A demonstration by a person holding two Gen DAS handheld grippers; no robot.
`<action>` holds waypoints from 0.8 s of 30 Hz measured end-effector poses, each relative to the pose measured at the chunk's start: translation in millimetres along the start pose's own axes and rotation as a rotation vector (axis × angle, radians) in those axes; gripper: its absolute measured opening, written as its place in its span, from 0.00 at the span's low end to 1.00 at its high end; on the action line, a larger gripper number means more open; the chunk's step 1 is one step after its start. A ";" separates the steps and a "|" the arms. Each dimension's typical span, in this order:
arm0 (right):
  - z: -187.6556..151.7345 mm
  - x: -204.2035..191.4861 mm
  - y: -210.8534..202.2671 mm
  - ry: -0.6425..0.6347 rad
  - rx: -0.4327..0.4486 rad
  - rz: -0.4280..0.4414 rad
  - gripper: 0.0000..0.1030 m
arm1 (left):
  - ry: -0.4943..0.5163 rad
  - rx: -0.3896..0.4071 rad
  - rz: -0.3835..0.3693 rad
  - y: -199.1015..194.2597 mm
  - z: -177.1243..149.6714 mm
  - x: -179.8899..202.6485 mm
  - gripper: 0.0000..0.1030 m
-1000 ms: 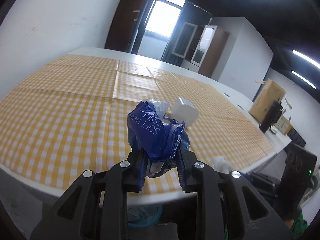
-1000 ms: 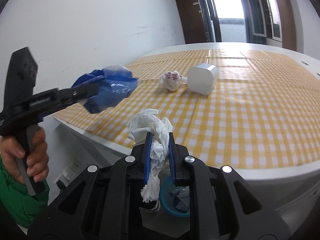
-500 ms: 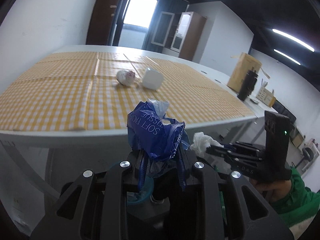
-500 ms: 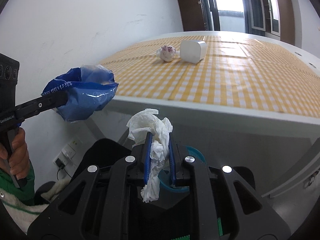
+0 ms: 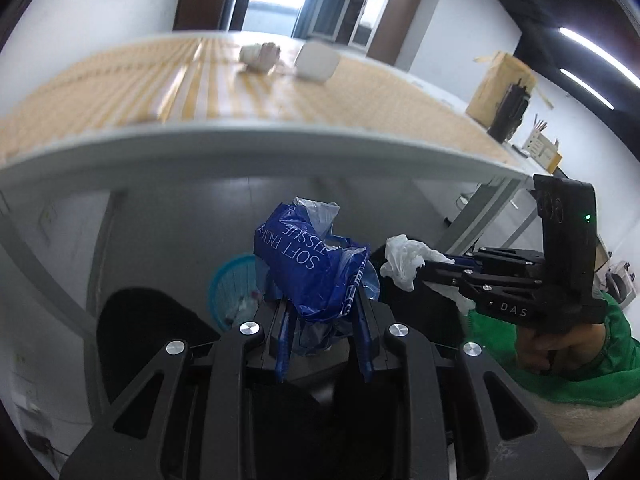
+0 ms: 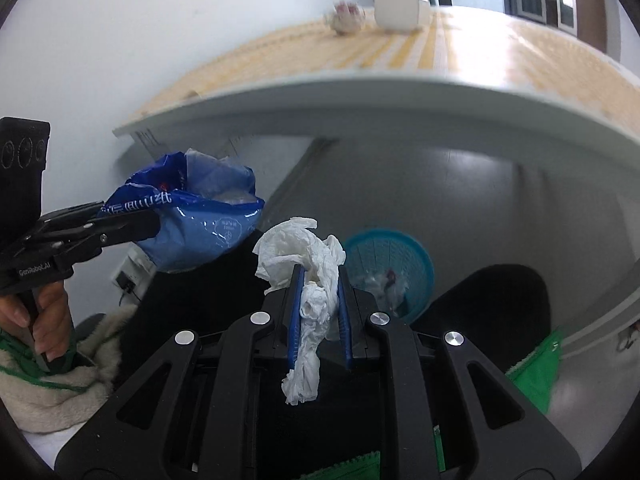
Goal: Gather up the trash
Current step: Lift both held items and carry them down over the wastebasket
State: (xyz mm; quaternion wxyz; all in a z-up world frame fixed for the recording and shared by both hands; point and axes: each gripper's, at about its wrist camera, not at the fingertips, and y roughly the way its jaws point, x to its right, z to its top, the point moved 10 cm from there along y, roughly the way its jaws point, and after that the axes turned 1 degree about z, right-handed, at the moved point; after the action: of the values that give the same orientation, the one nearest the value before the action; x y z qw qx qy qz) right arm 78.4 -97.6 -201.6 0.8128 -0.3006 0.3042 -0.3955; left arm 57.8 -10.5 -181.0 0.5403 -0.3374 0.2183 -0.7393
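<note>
My left gripper (image 5: pixel 324 308) is shut on a crumpled blue tissue wrapper (image 5: pixel 308 264), held below the table edge; it also shows in the right wrist view (image 6: pixel 200 220). My right gripper (image 6: pixel 318 280) is shut on a crumpled white tissue (image 6: pixel 304 256), also visible in the left wrist view (image 5: pixel 404 260). A teal mesh trash bin (image 6: pixel 390 268) stands on the floor under the table just beyond both grippers, with some trash inside; in the left wrist view the bin (image 5: pixel 232 280) is partly hidden behind the wrapper.
The table edge (image 5: pixel 280 140) with its yellow checked cloth is above both grippers. On it sit a white box (image 5: pixel 316 60) and a crumpled paper ball (image 5: pixel 260 56). A black chair (image 6: pixel 500 300) stands next to the bin. Table legs (image 5: pixel 472 216) run at the right.
Both grippers have dropped from table height to below the table edge, still holding their trash. The teal bin has come into fuller view in front of them.
</note>
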 end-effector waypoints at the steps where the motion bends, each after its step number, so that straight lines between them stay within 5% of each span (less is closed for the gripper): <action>1: -1.6 1.7 8.1 0.010 -0.015 -0.001 0.14 | -0.005 -0.013 0.002 6.4 -4.0 -1.4 0.24; 8: -14.9 23.7 65.7 0.087 -0.111 -0.046 0.14 | -0.054 -0.129 0.010 63.8 -28.6 -22.9 0.24; 24: -16.9 50.7 150.4 0.126 -0.249 -0.114 0.14 | -0.158 -0.263 0.058 143.3 -40.1 -70.4 0.24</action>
State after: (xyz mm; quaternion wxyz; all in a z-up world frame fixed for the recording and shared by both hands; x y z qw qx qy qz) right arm 160.7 -67.5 -335.0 0.7247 -0.3905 0.3837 -0.4185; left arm 134.9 8.5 -325.2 0.5280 -0.4559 0.2797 -0.6597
